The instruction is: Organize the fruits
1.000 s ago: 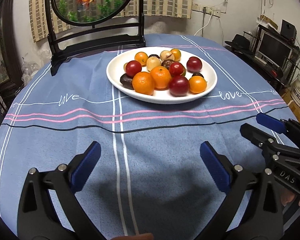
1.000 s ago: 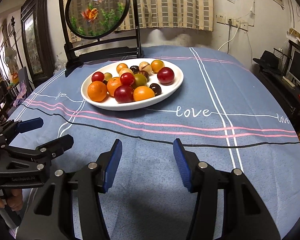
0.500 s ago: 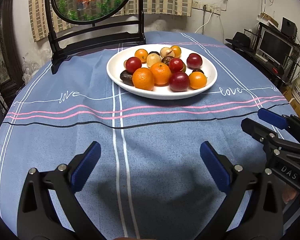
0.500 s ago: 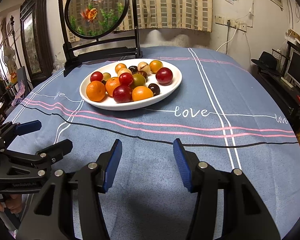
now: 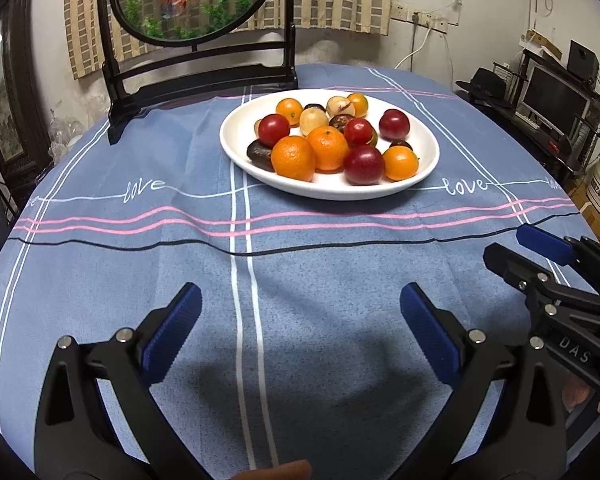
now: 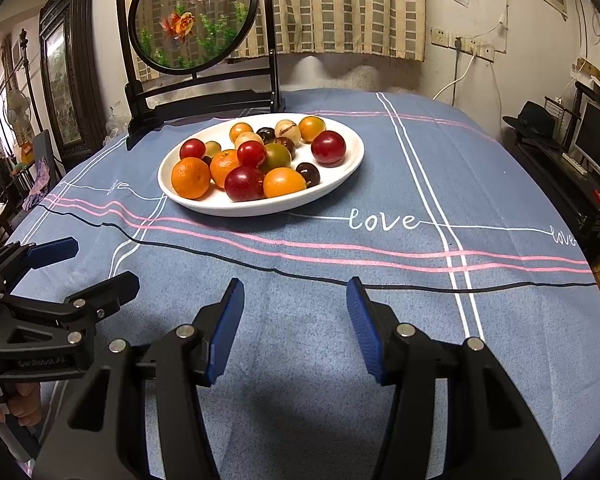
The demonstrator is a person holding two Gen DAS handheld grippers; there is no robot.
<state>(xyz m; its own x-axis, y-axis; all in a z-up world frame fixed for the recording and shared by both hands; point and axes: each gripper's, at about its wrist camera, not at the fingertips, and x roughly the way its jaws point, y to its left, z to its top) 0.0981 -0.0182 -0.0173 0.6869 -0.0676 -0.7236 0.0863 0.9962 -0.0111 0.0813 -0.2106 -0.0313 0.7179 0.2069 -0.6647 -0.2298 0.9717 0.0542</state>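
Note:
A white oval plate [image 5: 426, 168] [image 6: 340, 184] holds several fruits: oranges [image 5: 293, 158] [image 6: 191, 178], red plums [image 5: 363, 164] [image 6: 328, 148], dark plums and pale round fruits. It sits on the blue tablecloth, far side of centre. My left gripper [image 5: 300, 312] is open and empty, low over the cloth, well short of the plate. My right gripper [image 6: 296, 304] is open and empty, also short of the plate. Each gripper shows in the other's view, the right one [image 5: 528, 248] and the left one [image 6: 84, 264].
A black wooden stand with a round goldfish screen [image 5: 196, 4] [image 6: 196, 24] stands behind the plate. The round table's edge drops off right, toward a desk with a monitor [image 5: 552, 96]. The cloth [image 6: 380, 264] has pink, white and black stripes.
Both grippers have drifted slightly; the plate sits a little lower and nearer in both views. Jaws stay open. Nothing was grasped.

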